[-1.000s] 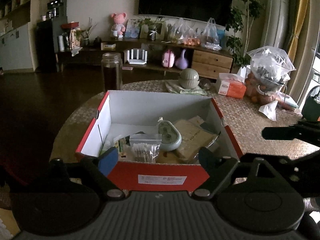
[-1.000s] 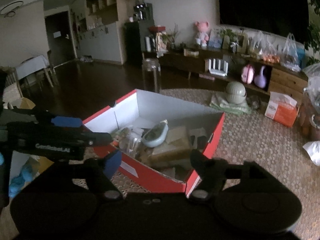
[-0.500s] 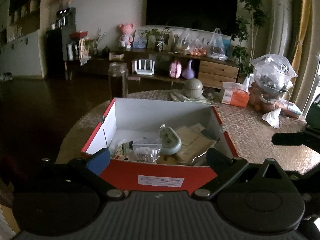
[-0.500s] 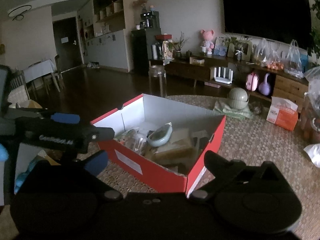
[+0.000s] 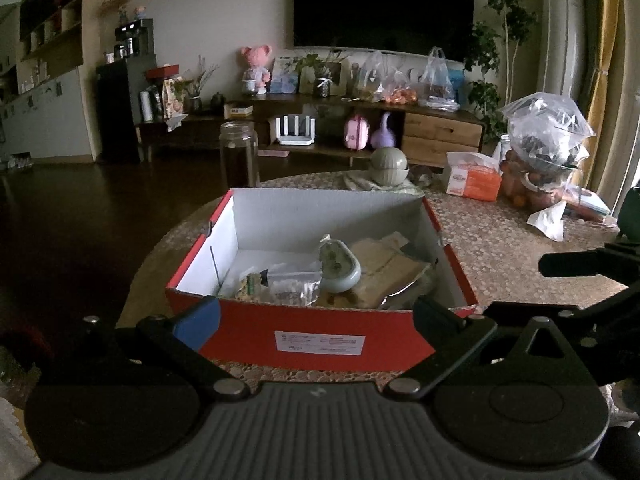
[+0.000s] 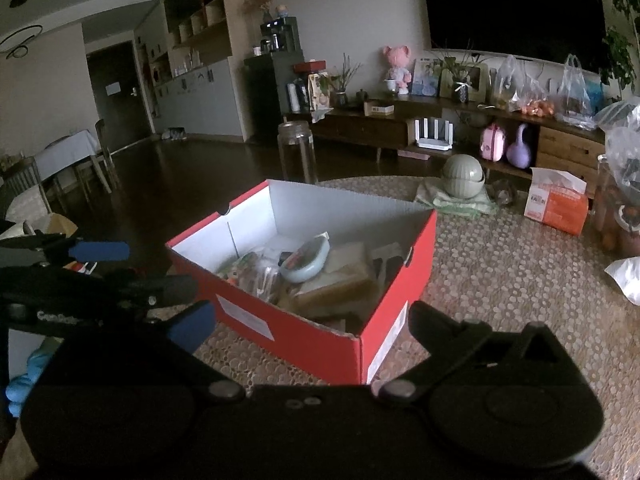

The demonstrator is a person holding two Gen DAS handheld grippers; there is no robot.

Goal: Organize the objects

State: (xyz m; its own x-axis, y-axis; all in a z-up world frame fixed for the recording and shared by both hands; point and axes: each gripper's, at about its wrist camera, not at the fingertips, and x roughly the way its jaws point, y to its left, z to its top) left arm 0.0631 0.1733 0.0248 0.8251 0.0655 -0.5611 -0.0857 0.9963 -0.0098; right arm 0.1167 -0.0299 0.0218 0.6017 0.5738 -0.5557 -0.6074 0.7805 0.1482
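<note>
Tissue box [image 5: 474,178] near green bowls [image 5: 389,166]; jar [image 5: 239,154] apart.

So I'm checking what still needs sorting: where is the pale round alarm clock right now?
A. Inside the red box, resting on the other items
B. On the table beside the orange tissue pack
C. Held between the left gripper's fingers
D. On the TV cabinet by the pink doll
A: the alarm clock lies inside the red box, on top of the packets there, and both grippers are open and hold nothing.
</note>
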